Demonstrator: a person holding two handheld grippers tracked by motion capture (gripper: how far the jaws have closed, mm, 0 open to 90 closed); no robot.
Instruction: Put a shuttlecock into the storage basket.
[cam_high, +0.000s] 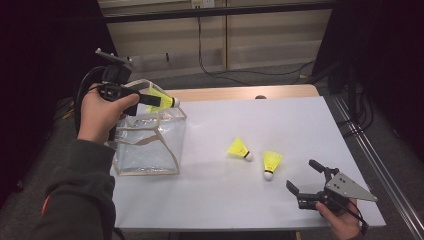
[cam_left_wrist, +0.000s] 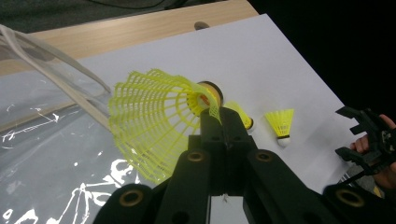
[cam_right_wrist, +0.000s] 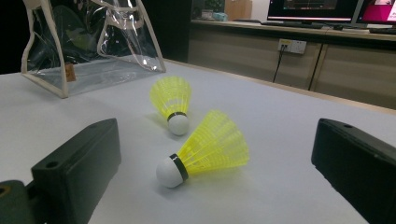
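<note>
The left gripper (cam_left_wrist: 219, 119) clamps a yellow mesh-skirted plastic shuttlecock (cam_left_wrist: 159, 121) above the clear soft-plastic bag (cam_high: 150, 145); the right gripper (cam_high: 305, 180) jaws stand apart.

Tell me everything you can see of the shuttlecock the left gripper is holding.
The held shuttlecock has a yellow, plastic-looking mesh skirt and a rounded cork tip with a dark band. The left gripper, fingers shut, pinches the skirt's wall near the cork end. It hangs tilted above the open top of the clear bag, not touching the bag.
</note>
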